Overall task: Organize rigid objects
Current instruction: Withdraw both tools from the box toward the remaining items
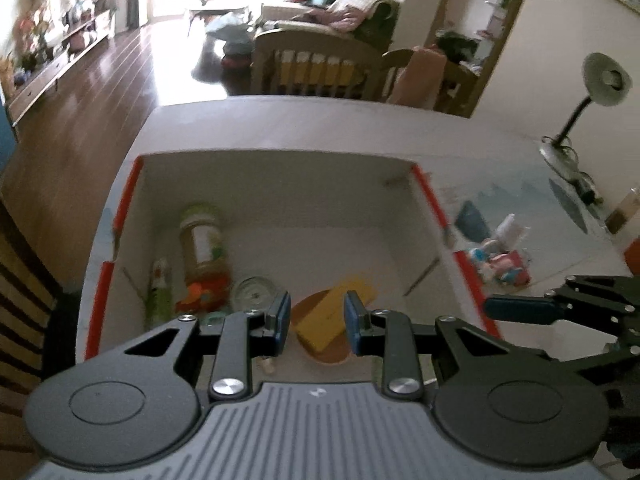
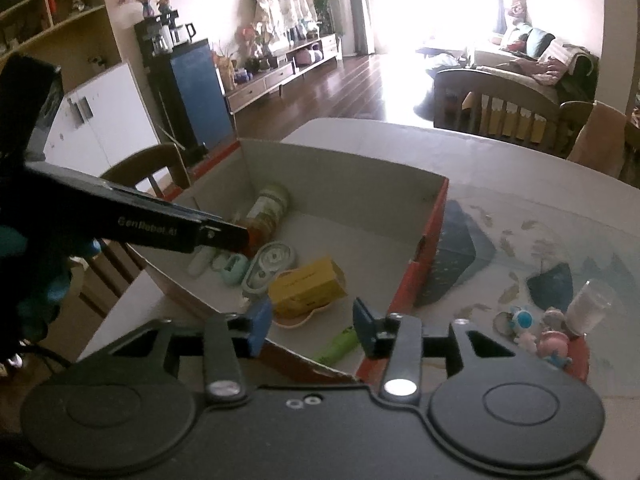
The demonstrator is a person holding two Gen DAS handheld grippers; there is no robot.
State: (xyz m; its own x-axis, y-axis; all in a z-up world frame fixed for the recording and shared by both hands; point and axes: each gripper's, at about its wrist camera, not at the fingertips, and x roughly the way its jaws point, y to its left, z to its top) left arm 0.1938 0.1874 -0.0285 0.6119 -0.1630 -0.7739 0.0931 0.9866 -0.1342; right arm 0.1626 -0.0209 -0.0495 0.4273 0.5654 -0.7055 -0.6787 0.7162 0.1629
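Both hand-held grippers, left (image 1: 318, 322) and right (image 2: 312, 326), hang spread with nothing in them over the open box (image 2: 436, 216) on the table (image 2: 400, 140). The yellow carton (image 1: 334, 314) lies just past the left fingertips at 12 o'clock, jar (image 1: 202, 240) at 10 o'clock. Little figurines (image 2: 540, 336) sit outside the box at 3 o'clock.

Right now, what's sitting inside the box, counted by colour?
Yellow: 1, the carton
Green: 2, the tube and the small mint case
Pale grey-green: 1, the tape dispenser
Amber: 1, the jar lying on its side
White: 1, the small tube
Tan: 1, the dish under the carton
Total: 7
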